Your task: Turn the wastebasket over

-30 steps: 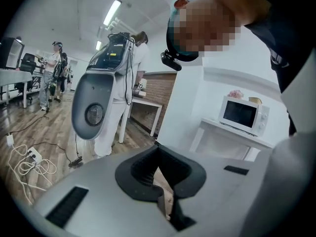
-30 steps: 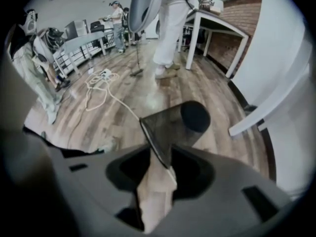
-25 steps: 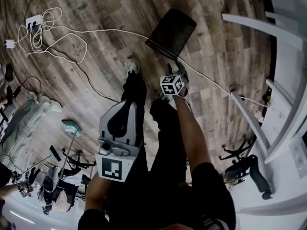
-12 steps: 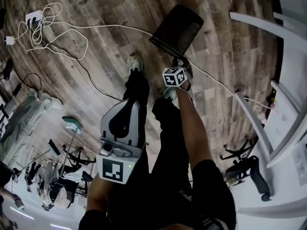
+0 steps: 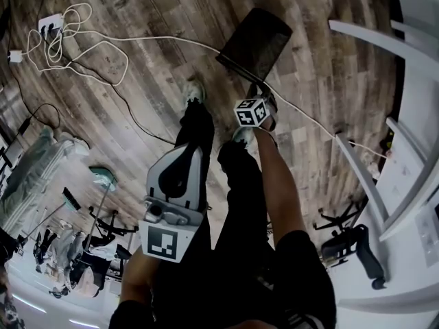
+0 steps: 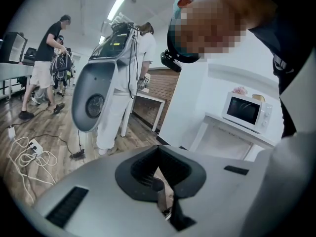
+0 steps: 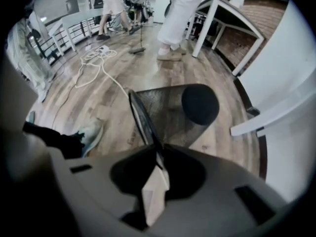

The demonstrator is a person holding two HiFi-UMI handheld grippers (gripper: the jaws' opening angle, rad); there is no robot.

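A black mesh wastebasket [image 5: 255, 43] lies on its side on the wood floor, ahead of the person's feet. My right gripper [image 5: 254, 93] points steeply down at its near rim, under the marker cube. In the right gripper view the thin rim [image 7: 142, 116] runs straight into my right gripper [image 7: 157, 154], whose jaws are closing with a tan pad against it. The mesh wall [image 7: 165, 113] and the dark round end [image 7: 200, 103] lie beyond. My left gripper [image 5: 184, 157] hangs at waist height, far from the basket. In its own view my left gripper [image 6: 165, 207] is shut on nothing.
A white cable [image 5: 158, 41] crosses the floor from a power strip [image 5: 49, 25] past the basket. White tables [image 5: 384, 156] and an office chair [image 5: 353, 242] stand at the right. The person's shoe [image 7: 89, 132] sits left of the rim. Other people [image 6: 47, 63] stand across the room.
My right gripper has sunk a little closer to the basket's near rim. My left gripper has stayed where it was.
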